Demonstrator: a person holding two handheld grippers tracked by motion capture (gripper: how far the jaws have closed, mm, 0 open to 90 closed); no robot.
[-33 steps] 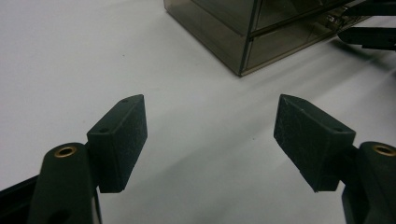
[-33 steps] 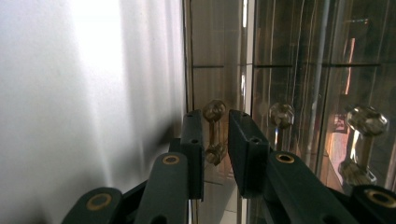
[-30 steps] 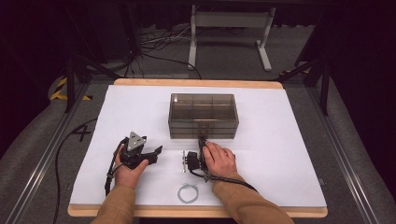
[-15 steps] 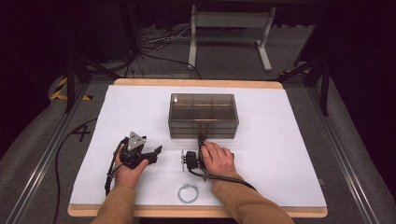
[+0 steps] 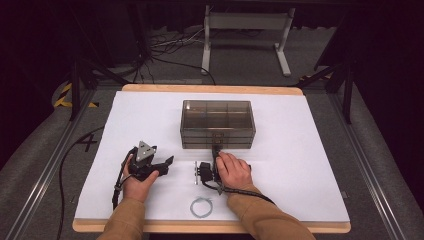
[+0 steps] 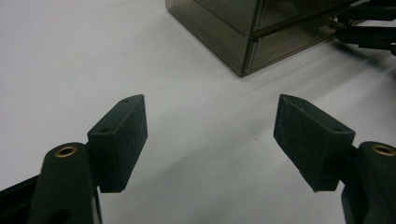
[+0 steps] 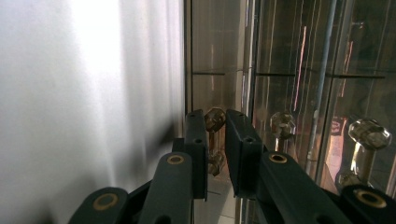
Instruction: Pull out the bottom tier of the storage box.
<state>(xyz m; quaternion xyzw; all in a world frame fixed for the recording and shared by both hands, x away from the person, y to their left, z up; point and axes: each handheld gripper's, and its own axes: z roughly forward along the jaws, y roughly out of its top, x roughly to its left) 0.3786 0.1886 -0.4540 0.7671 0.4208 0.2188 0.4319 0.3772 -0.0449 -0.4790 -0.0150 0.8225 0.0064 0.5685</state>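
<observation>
- While the person leans over the white table, the right gripper lies on its side with its tips against the front of the smoky plastic drawer box, at about 12 o'clock from the right hand.
- Seen along the right gripper in its own view, the two black jaws are nearly closed on the small clear knob of the lowest drawer; the knob sits between the pads, so the gripper is clenched on it.
- More knobs show behind the tinted drawer fronts, to the right of the held one.
- The drawer box stands near the middle of the table, and from above its drawers look pushed in.
- The left gripper rests in the left hand at roughly 9 o'clock from the right hand, well apart from the box.
- In the left gripper view, its jaws stand wide apart over bare table with nothing between the pads, and a corner of the box sits up at 1 o'clock.
- A small wire ring lies on the table near the front edge, at 6 o'clock from the right gripper, between the two sleeves.
</observation>
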